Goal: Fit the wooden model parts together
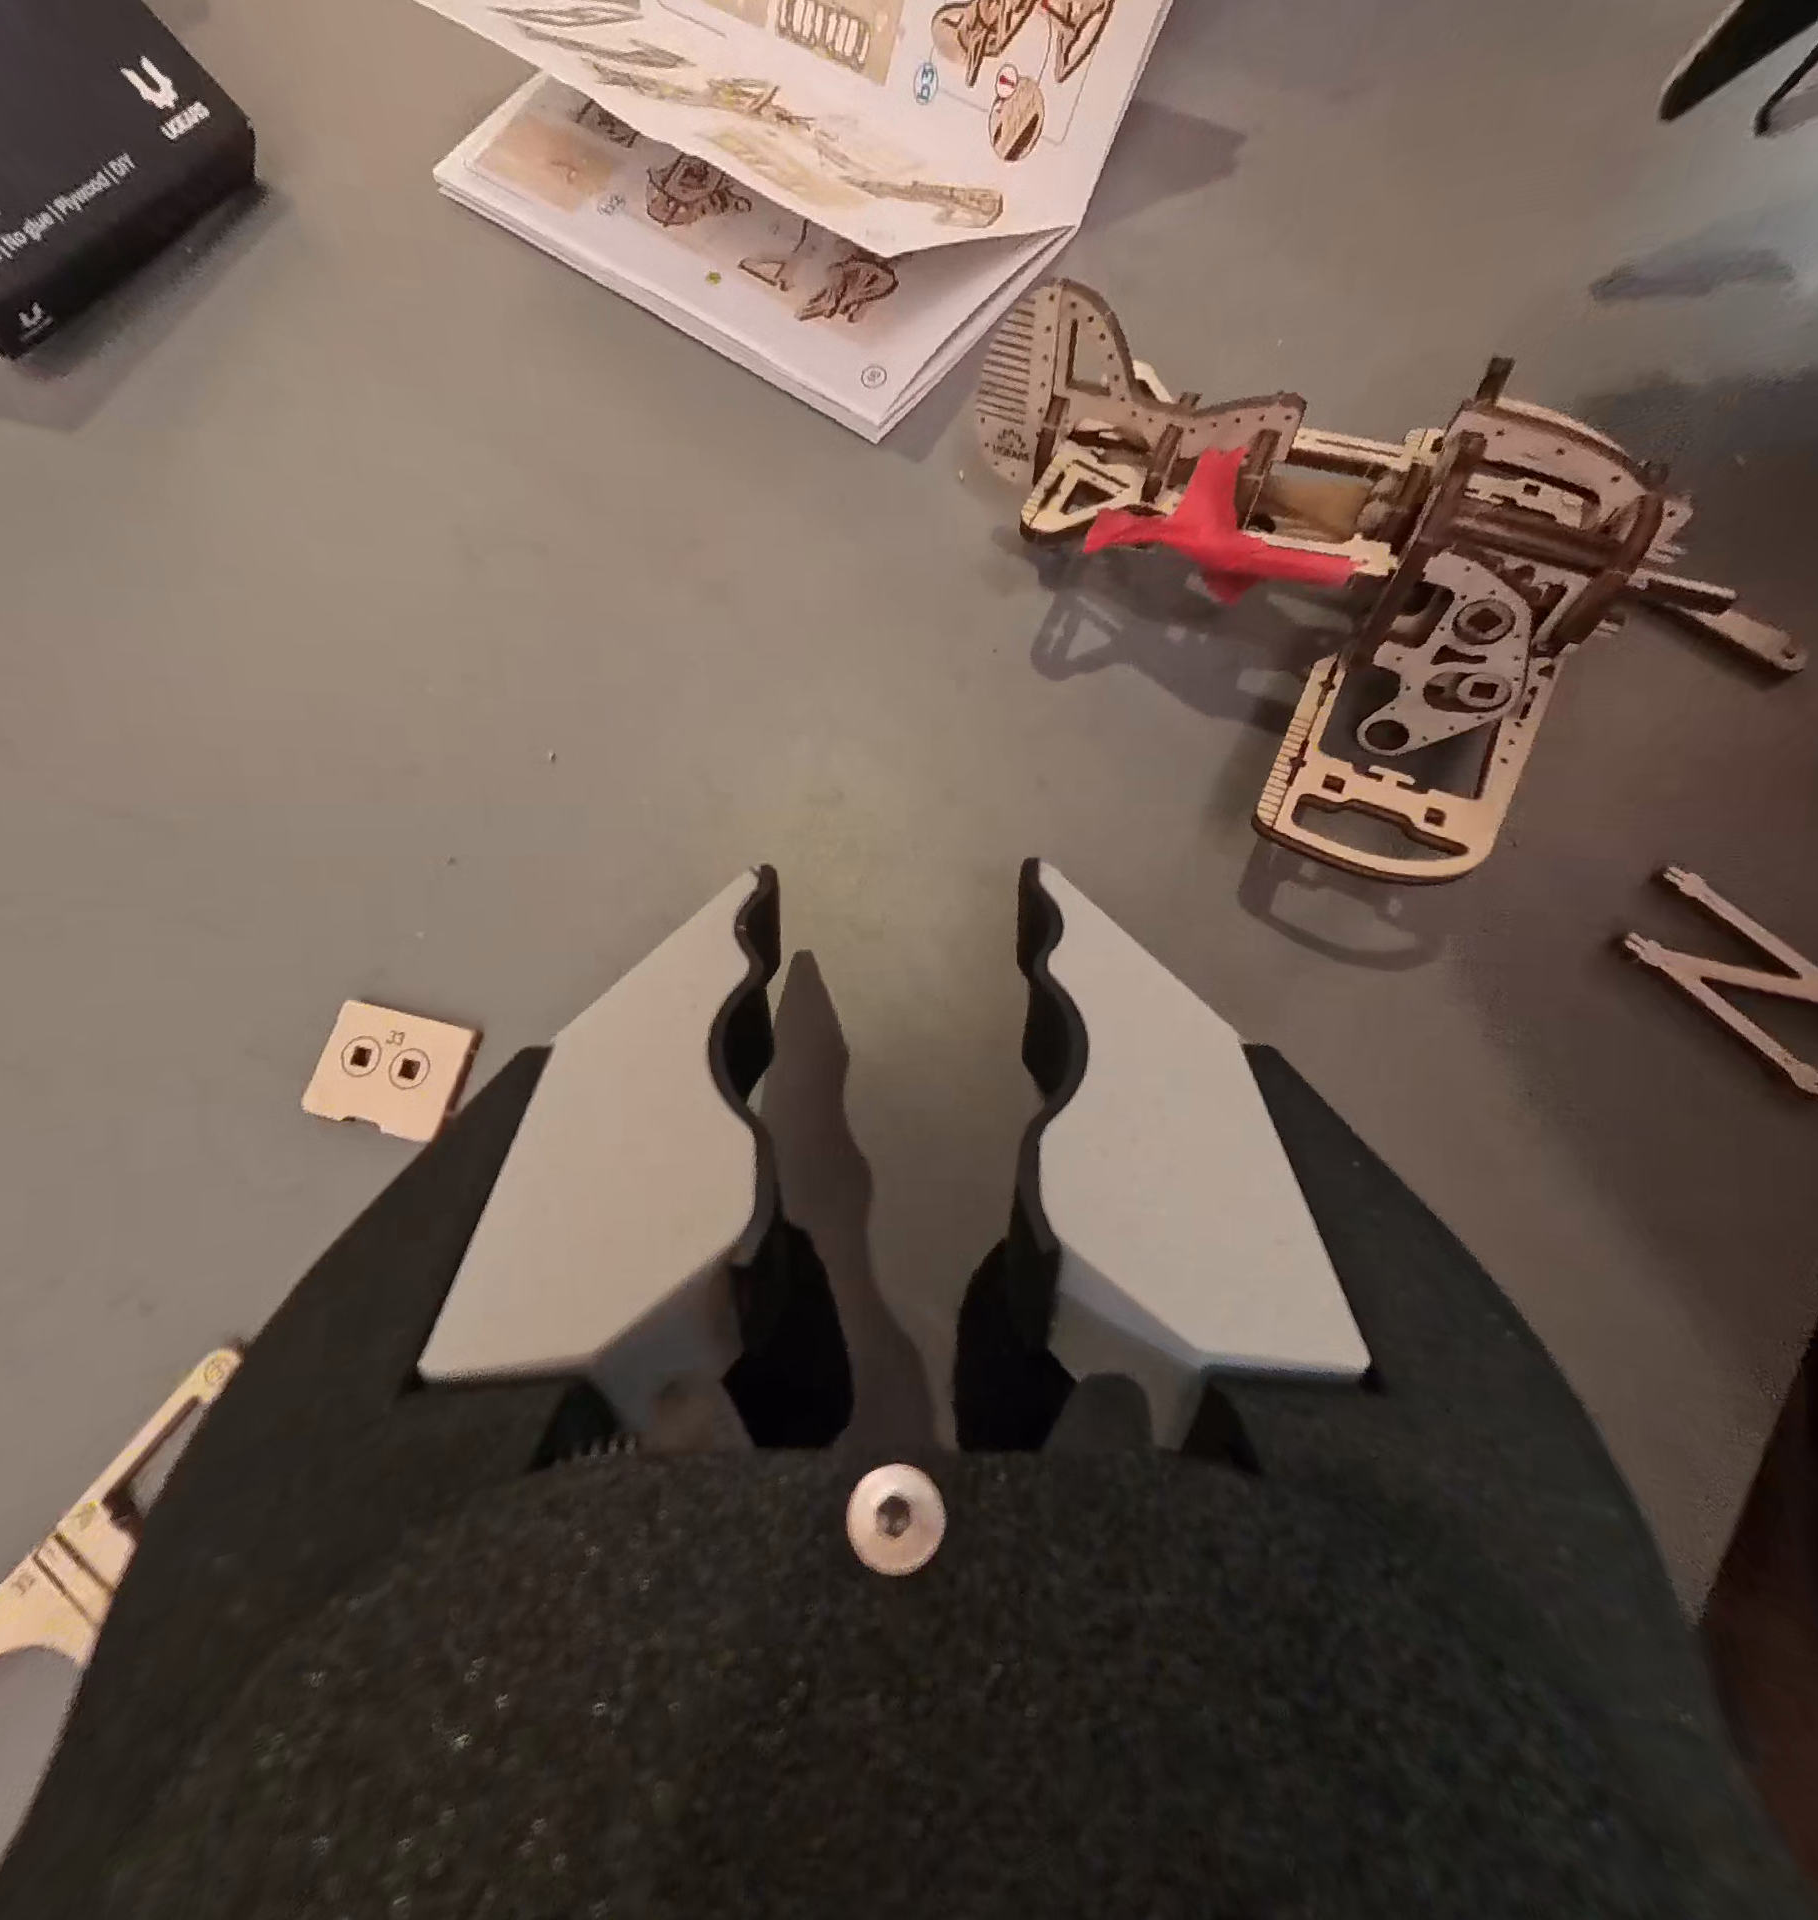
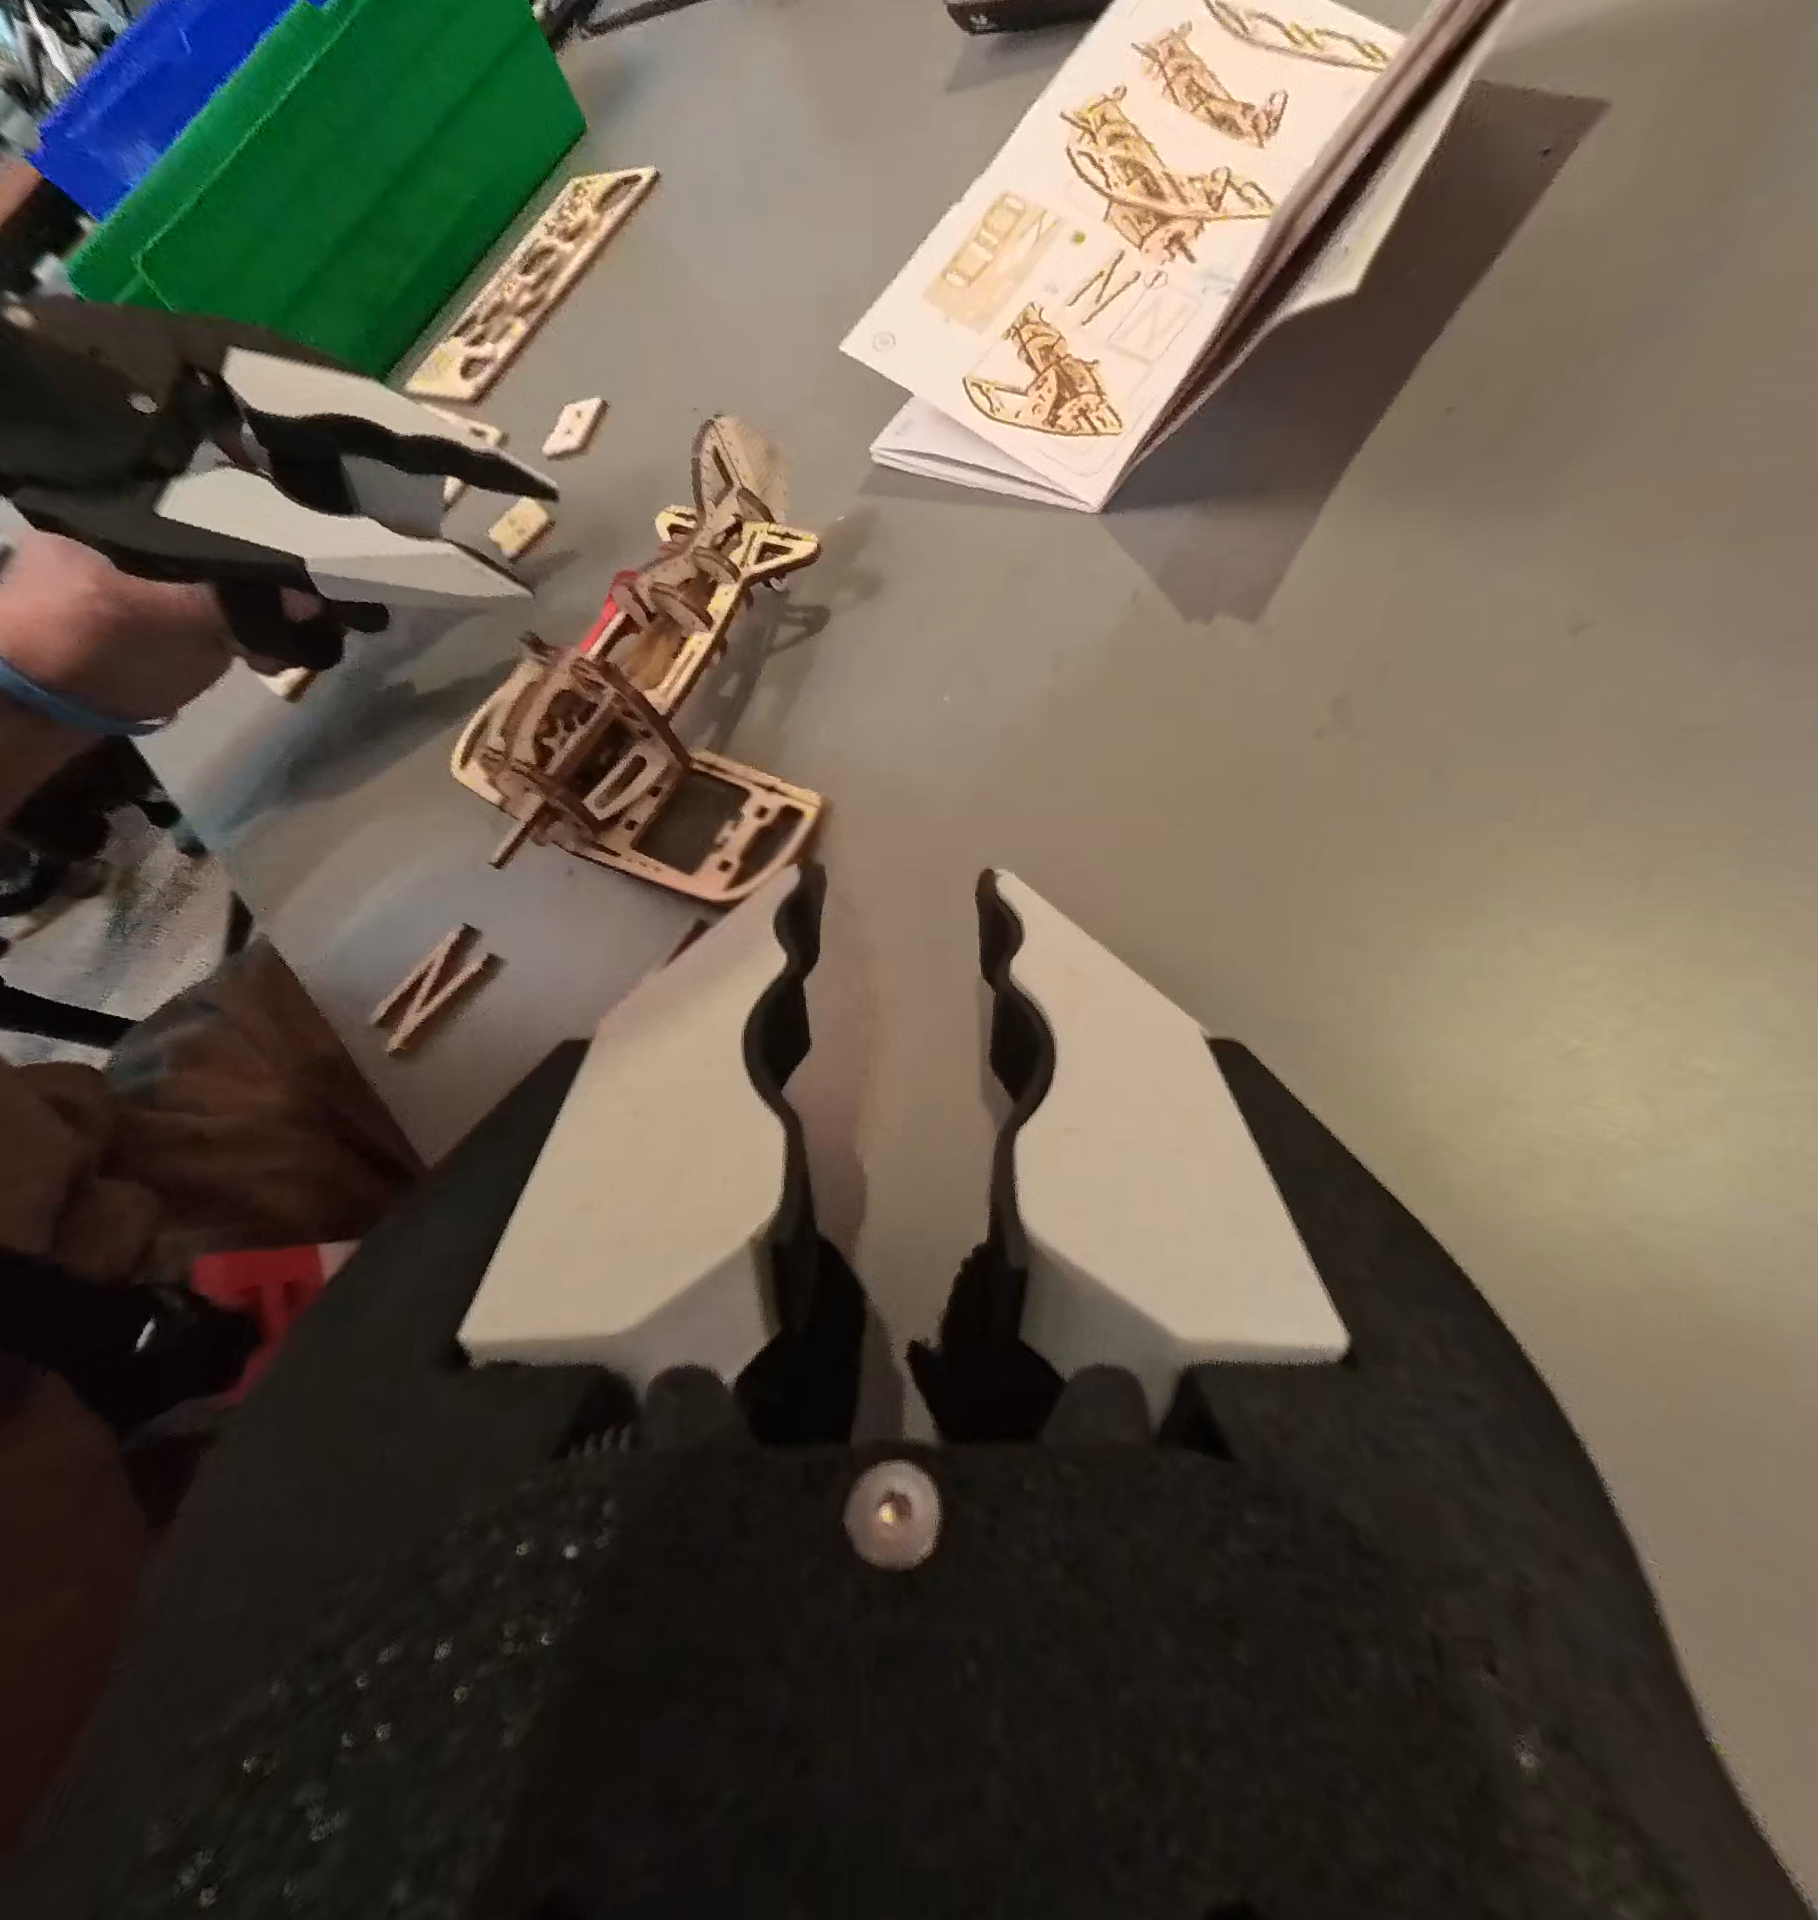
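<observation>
A half-built wooden plane model [image 1: 1393, 582] with a red band lies on the grey table, up and right of my left gripper [image 1: 900, 883]. That gripper is open and empty above bare table. An N-shaped wooden part [image 1: 1757, 977] lies to its right. A small square wooden piece [image 1: 391, 1070] lies by its left finger. In the right wrist view the model [image 2: 635, 717] lies ahead and left of my right gripper [image 2: 900, 894], which is open and empty. The N-shaped part [image 2: 432, 987] is at its left. The left gripper [image 2: 531, 540] shows there too, open, above small wooden pieces.
An open instruction booklet [image 1: 780, 187] and a black box [image 1: 84, 166] lie at the far side. A cut-out wooden sheet [image 2: 531, 281] lies beside green [image 2: 333, 187] and blue bins [image 2: 157, 94]. Another wooden sheet [image 1: 84, 1538] lies at the lower left. The table edge [image 2: 292, 862] runs along the left. From my left tips it is roughly 9 cm to the small square wooden piece [image 1: 391, 1070]; from my right, 35 cm. My right wrist view [image 2: 566, 425] looks at it from another angle.
</observation>
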Demonstrator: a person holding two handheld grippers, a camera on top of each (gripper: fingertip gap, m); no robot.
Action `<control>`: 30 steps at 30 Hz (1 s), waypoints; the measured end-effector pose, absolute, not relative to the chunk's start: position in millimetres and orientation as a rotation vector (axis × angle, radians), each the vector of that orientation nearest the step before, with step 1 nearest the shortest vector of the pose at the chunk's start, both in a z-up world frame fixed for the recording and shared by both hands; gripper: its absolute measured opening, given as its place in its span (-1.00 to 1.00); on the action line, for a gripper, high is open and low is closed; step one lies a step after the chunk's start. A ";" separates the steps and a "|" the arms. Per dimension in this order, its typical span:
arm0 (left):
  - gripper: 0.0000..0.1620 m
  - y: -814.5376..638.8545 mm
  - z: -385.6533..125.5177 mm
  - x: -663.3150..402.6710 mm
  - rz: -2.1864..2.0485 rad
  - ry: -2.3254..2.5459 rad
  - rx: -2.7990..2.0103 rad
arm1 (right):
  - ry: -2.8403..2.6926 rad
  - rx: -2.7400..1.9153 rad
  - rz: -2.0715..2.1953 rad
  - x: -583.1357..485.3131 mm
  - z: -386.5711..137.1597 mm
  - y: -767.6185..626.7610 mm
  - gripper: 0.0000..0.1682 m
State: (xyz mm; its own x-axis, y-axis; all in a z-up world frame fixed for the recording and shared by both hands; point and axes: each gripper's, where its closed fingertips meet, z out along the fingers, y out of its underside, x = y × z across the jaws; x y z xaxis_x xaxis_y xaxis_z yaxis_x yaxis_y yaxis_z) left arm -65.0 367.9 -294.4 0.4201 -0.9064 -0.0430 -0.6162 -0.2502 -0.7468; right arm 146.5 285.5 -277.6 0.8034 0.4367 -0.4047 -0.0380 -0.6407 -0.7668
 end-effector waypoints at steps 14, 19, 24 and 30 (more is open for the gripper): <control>-0.48 371.2 -292.4 -54.9 -0.657 1.233 -1.979 | -0.364 -2.173 0.676 147.3 -288.6 284.8 -0.68; -0.48 371.3 -293.0 -56.6 -0.672 1.220 -1.992 | -0.374 -2.171 0.675 145.9 -288.4 284.3 -0.68; -0.48 368.8 -295.4 -55.6 -0.678 1.234 -1.999 | -0.387 -2.180 0.677 143.2 -290.1 283.6 -0.68; -0.48 368.1 -296.9 -55.1 -0.676 1.241 -2.001 | -0.367 -2.182 0.694 144.3 -290.4 284.2 -0.69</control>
